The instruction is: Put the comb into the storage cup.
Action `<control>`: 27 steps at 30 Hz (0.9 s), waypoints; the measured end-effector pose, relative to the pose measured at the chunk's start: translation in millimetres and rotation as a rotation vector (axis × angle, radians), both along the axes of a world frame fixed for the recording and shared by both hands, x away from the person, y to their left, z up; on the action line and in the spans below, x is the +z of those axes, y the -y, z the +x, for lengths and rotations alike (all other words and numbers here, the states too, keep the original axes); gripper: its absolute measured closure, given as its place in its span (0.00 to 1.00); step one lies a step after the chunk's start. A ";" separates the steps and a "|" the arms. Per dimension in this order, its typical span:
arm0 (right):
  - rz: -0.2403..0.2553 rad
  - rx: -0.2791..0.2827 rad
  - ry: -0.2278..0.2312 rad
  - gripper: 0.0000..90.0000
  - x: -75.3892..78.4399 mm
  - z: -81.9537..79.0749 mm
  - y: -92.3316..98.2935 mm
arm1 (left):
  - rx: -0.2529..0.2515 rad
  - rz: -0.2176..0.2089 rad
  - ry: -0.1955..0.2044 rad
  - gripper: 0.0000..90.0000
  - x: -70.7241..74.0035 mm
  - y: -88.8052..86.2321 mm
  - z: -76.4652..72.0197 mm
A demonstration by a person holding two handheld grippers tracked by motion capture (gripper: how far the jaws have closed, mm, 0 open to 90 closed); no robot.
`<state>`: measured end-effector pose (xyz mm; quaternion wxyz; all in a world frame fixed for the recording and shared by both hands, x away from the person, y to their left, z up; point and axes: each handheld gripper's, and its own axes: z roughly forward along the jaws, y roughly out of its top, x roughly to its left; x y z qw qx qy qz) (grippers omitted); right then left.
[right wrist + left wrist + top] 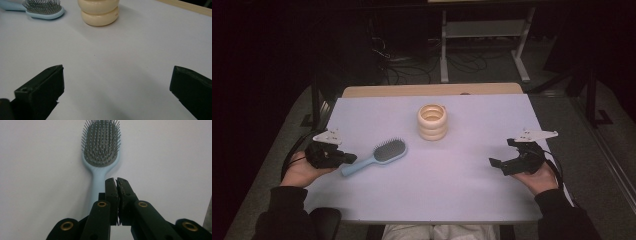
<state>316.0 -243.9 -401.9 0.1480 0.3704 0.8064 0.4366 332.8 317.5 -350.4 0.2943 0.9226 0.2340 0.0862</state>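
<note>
Hairbrush and ringed cup on the desk, both hand-held grippers idle.

High view: hairbrush [379, 155] at 9 o'clock of desk [462, 190], ringed cup [432, 122] at 12. Left gripper view: left hand-held gripper [116, 180] clenched empty above the handle; grasping likely needs reopening. Right gripper view: right hand-held gripper [117, 82] released.

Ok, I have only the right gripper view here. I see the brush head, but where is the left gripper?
Observer: The left gripper is at the end of the brush handle, pointing along it.
Operator: Does it hold the handle?
Observer: No. Its jaws are shut on each other with nothing between them; the handle lies under them.
Operator: And the ring stack, how many rings has it? My view cuts off its top.
Observer: The stack has three rings.
</note>
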 end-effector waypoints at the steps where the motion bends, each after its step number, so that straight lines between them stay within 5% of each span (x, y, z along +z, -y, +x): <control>1: 0.000 0.000 0.000 0.00 0.0 -0.1 0.0 | -0.001 0.003 -0.001 0.97 1.4 1.5 1.4; 8: -0.001 0.000 -0.001 0.00 -0.1 -0.3 0.0 | -0.014 0.041 0.000 0.95 10.7 12.3 13.9; 16: -0.005 -0.001 -0.002 0.00 -0.4 -0.4 -0.2 | -0.009 0.040 -0.026 0.89 1.2 14.4 26.4; 20: -0.005 0.000 -0.004 0.00 -0.7 -0.4 -0.1 | -0.015 0.027 -0.056 0.75 -4.5 14.9 30.6; 27: -0.008 0.004 -0.005 0.00 -1.2 -0.1 -0.4 | -0.009 0.068 -0.098 0.54 -16.3 19.3 37.9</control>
